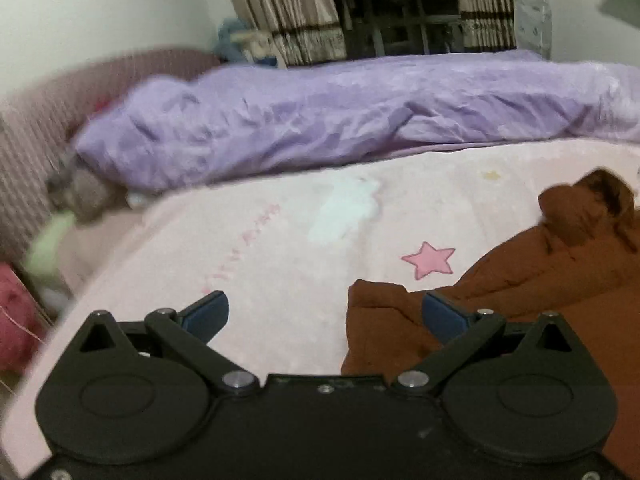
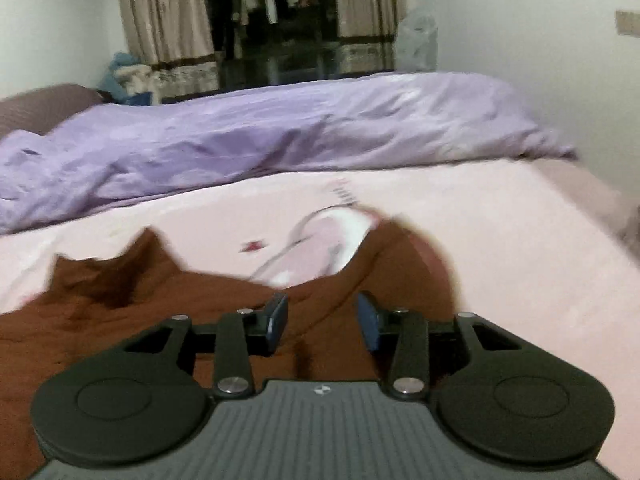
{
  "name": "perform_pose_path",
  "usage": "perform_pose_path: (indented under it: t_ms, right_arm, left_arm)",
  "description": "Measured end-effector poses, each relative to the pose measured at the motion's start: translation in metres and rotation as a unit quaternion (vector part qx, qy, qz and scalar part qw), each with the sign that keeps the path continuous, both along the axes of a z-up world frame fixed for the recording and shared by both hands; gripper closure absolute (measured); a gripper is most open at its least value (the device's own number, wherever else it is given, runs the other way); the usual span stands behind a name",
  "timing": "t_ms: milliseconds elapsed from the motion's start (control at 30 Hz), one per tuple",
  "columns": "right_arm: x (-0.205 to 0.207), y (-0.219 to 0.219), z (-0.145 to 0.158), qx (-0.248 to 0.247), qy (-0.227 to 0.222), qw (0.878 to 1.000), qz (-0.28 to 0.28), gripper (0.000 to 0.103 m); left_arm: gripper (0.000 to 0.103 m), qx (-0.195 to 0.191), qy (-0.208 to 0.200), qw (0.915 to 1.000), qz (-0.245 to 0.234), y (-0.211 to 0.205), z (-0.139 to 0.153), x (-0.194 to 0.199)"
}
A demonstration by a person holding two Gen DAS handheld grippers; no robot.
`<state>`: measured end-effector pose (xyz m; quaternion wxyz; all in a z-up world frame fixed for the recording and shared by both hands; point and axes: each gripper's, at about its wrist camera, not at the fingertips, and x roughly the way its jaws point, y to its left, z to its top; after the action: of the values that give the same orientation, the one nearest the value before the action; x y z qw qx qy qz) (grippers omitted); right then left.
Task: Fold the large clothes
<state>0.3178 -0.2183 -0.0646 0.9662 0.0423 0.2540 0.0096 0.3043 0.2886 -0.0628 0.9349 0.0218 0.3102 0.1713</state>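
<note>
A rust-brown padded garment [image 1: 532,280] lies crumpled on the pink bed sheet [image 1: 280,240], at the right of the left wrist view. My left gripper [image 1: 325,316] stands wide open above the sheet, and its right finger overlaps the garment's edge; nothing sits between the pads. In the right wrist view the same brown garment [image 2: 120,312] spreads across the lower left and under the fingers. My right gripper [image 2: 322,322] hovers over it, partly open, with brown cloth showing in the gap and no pad pressing on it.
A rumpled lilac duvet [image 1: 340,120] lies along the far side of the bed. A ribbed mauve headboard [image 1: 36,128] and soft items sit at the left. Striped curtains [image 2: 164,20] frame a dark window behind. The pink sheet [image 2: 500,240] extends to the right.
</note>
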Motion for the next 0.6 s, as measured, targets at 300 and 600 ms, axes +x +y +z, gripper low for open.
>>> perform_pose_path:
  t_ms: [300,600]
  right_arm:
    - [0.028,-0.027,-0.046,0.049,0.037,0.998,-0.010,0.057]
    - [0.010,-0.031,-0.030,0.045,0.057,0.996,-0.042,0.031]
  left_arm:
    - [0.000,-0.141,0.017,0.9893,0.031,0.035,-0.072,0.019]
    - [0.000,-0.119,0.020,0.9920,0.036,0.028,-0.067,0.018]
